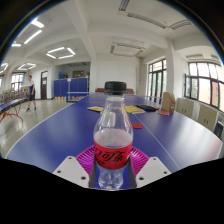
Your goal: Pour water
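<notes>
The fingers clench a capped water bottle, upright above the desk. Grasping looks done; uncapping and pouring remain, with no cup clearly visible.

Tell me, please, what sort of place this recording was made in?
Probably a table tennis hall or recreation room: the bottle, between the gripper fingers, stands on a blue table, a similar table stands beyond with a person nearby, and ceiling light panels overhead.
</notes>
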### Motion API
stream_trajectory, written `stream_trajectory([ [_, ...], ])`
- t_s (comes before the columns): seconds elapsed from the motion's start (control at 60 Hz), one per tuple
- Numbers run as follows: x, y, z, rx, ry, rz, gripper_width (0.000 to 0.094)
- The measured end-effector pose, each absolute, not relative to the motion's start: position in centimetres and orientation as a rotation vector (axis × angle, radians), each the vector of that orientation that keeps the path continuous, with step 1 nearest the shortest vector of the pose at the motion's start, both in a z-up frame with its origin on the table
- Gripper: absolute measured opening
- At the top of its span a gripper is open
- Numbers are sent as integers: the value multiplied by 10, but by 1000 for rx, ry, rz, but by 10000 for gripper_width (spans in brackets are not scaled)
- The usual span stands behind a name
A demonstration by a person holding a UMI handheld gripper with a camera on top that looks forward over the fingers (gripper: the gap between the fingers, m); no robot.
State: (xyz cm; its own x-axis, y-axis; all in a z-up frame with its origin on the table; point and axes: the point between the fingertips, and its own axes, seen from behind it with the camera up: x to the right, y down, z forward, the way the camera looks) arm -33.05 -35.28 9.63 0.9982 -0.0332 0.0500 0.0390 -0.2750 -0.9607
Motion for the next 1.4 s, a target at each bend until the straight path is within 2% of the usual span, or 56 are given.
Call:
stream_trajectory([
  [0.033,-326,-347,87,-1841,2,-74,435],
  [0.133,-326,-347,93,-1843,1,-77,354],
  [0.2,-321,-346,90,-1846,-4,-105,351],
  [0.317,-283,-343,115,-1846,25,-189,352],
  [0.333,-281,-346,105,-1842,26,-210,351],
  [0.483,-185,-312,163,-1811,5,-515,351],
  [0.667,-81,-224,269,-1670,-151,-942,351],
  [0.783,-59,-148,329,-1516,-398,-1287,354],
  [0.883,-87,-71,363,-1323,-664,-1469,356],
  [1.0,-152,-10,346,-1075,-1047,-1591,357],
  [1.2,-238,48,250,-701,-1588,-1670,352],
  [1.3,-257,53,219,-596,-1727,-1656,351],
  [1.4,-259,59,211,-612,-1721,-1624,351],
])
